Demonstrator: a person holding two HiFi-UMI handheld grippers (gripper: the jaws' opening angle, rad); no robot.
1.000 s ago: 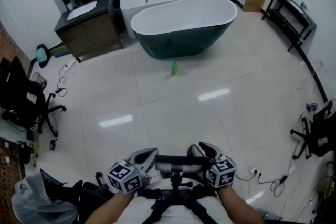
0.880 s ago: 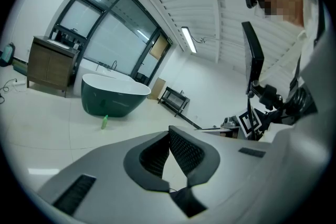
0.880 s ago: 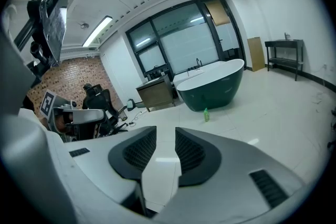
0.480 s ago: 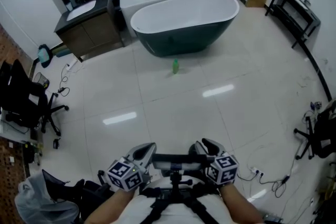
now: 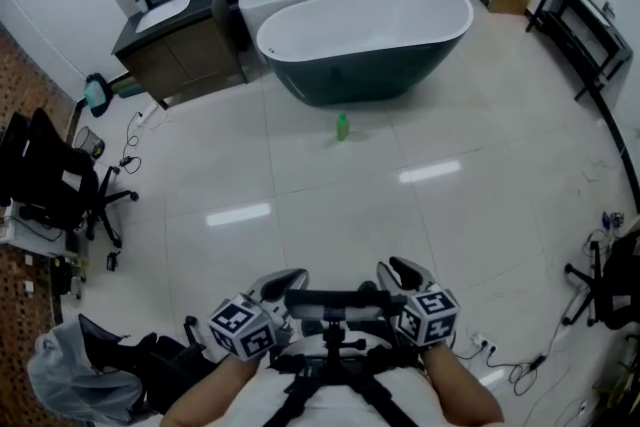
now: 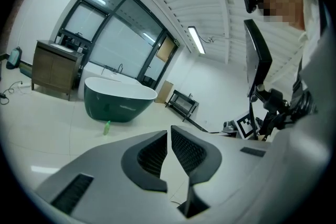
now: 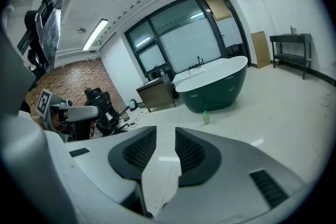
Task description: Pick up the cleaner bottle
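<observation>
The cleaner bottle point(image 5: 342, 126) is small and green, standing upright on the white tile floor just in front of the dark green bathtub point(image 5: 365, 65). It is far ahead of both grippers and shows small in the left gripper view point(image 6: 107, 127) and the right gripper view point(image 7: 206, 118). My left gripper point(image 5: 285, 277) point(image 6: 169, 134) is held close to my body with only a thin slit between its jaws, which are opening, and nothing between them. My right gripper point(image 5: 397, 270) point(image 7: 166, 131) is beside it, open and empty.
A wooden vanity point(image 5: 180, 50) with a basin stands left of the tub. Black office chairs point(image 5: 50, 185) and cables line the left wall. A dark bench point(image 5: 585, 25) is at the far right, and more cables point(image 5: 500, 355) lie at the lower right.
The whole view has advanced towards the tub, so the bottle now sits slightly lower and further right in the head view. Both grippers stay side by side in front of my body.
</observation>
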